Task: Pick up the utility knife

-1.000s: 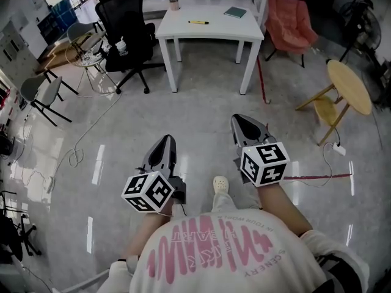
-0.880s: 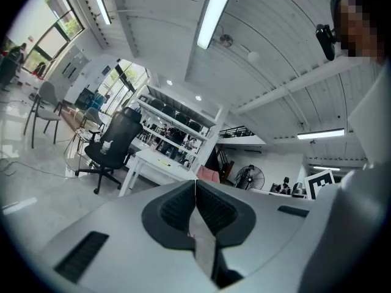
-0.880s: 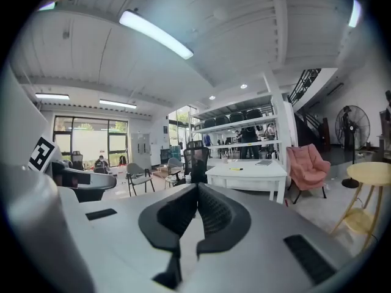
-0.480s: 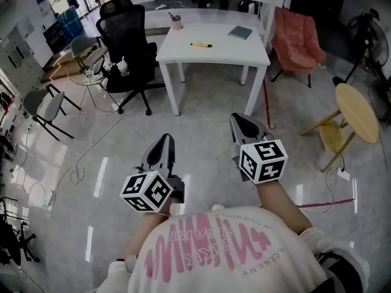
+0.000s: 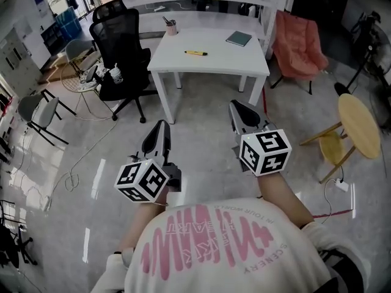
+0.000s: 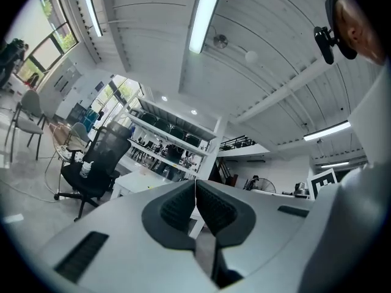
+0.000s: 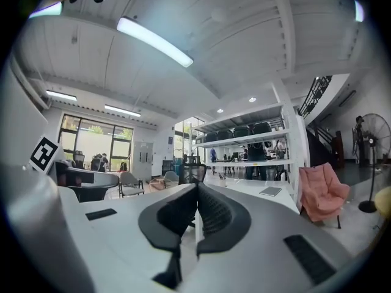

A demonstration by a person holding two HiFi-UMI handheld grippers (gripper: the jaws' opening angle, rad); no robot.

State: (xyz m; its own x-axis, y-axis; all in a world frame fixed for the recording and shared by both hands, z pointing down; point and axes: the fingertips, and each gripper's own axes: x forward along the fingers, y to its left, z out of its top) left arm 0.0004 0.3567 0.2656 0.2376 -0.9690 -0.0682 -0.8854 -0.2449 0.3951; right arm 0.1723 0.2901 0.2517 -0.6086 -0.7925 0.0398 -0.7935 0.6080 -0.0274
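The yellow utility knife (image 5: 196,53) lies on a white table (image 5: 220,60) ahead of me, in the upper middle of the head view. Both grippers are held level in the air over the floor, well short of the table. My left gripper (image 5: 162,126) (image 6: 195,185) has its jaws shut together with nothing between them. My right gripper (image 5: 237,105) (image 7: 197,188) is likewise shut and empty. Marker cubes sit at the back of each gripper. In the right gripper view the table (image 7: 253,194) shows just past the jaws.
A teal notebook (image 5: 239,38) and a cup of pens (image 5: 171,25) share the table. A black office chair (image 5: 122,47) stands at its left, a pink chair (image 5: 298,38) at its right. A round wooden table (image 5: 357,118) is at far right. A cable (image 5: 73,176) trails on the floor.
The table and chairs have drawn nearer in the head view as the person walks toward them. Both grippers moved forward together and stayed shut.
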